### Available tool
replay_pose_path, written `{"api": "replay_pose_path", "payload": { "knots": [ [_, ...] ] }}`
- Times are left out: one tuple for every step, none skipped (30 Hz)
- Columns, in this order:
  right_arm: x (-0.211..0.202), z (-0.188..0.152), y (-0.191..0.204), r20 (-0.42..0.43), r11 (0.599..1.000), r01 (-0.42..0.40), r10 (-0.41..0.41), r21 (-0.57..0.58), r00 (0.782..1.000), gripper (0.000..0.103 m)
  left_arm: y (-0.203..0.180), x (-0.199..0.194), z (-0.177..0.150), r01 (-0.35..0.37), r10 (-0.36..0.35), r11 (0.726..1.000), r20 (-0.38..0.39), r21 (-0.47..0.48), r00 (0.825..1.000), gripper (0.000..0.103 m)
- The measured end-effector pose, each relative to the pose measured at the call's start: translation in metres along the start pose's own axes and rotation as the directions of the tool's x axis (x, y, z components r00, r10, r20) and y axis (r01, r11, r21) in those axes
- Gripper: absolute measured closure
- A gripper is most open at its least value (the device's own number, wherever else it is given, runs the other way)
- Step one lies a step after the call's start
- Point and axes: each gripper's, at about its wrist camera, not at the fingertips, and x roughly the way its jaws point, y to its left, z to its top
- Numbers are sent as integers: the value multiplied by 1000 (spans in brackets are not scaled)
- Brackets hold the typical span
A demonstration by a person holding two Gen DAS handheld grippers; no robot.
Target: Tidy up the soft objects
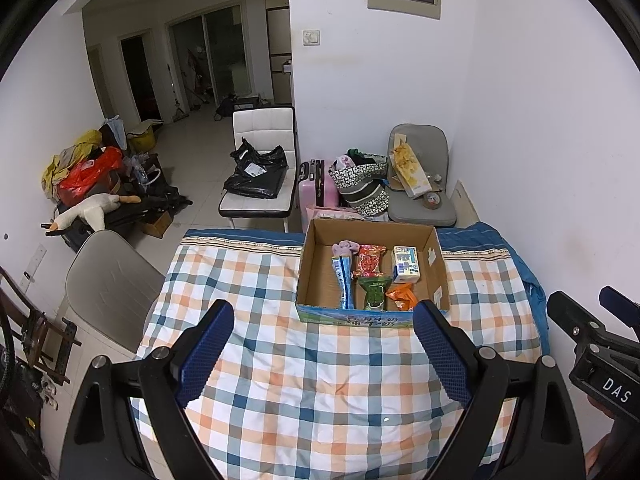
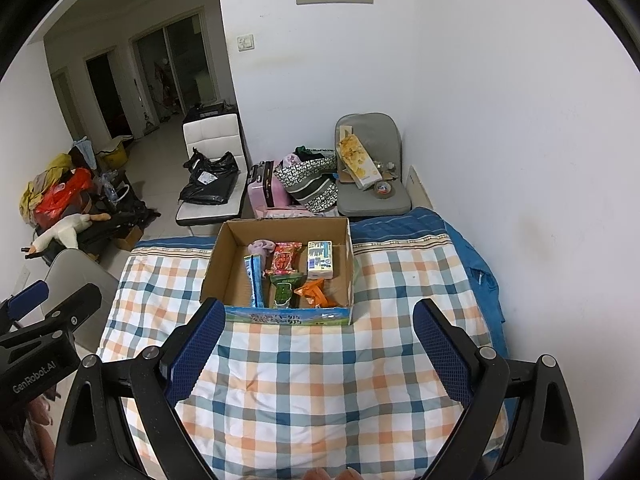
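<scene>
Both jaws stand wide apart and grip nothing: left gripper (image 1: 324, 354) and right gripper (image 2: 318, 354) hover side by side over the checked quilt (image 1: 320, 380), aimed down at the box (image 1: 316, 232).

Box contents, left to right: blue tube (image 1: 343, 280) lying lengthwise, purple cloth (image 1: 345, 247) at the back just beside it, red pack (image 1: 369, 261), green pack (image 1: 374, 296) in front of the red one, orange pack (image 1: 402, 297), white carton (image 1: 405, 265) at the back right. Left third and far right of the box floor are bare.

Progress, judged: all soft items visible on the quilt surface are already inside the box; none lie loose. Task looks finished or nearly so. Remaining, if anything: tidying the arrangement inside.
</scene>
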Motion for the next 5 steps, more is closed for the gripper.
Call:
{"api": "replay_pose_path", "payload": {
  "knots": [
    [0, 0, 1, -1, 1000, 0, 0, 0, 1000, 6, 1, -1, 1, -3, 3, 1000, 0, -1, 1000, 11],
    [0, 0, 1, -2, 1000, 0, 0, 0, 1000, 6, 0, -2, 1, -5, 5, 1000, 1, -2, 1000, 11],
    [0, 1, 2, -4, 1000, 1, -1, -1, 1000, 6, 0, -2, 1, -6, 6, 1000, 2, -1, 1000, 11],
    [0, 0, 3, -5, 1000, 1, -1, -3, 1000, 6, 0, -2, 1, -5, 5, 1000, 1, 0, 1000, 11],
    [0, 1, 2, -4, 1000, 2, -2, 0, 1000, 6, -1, -2, 2, -6, 6, 1000, 3, 3, 1000, 11]
  ]
}}
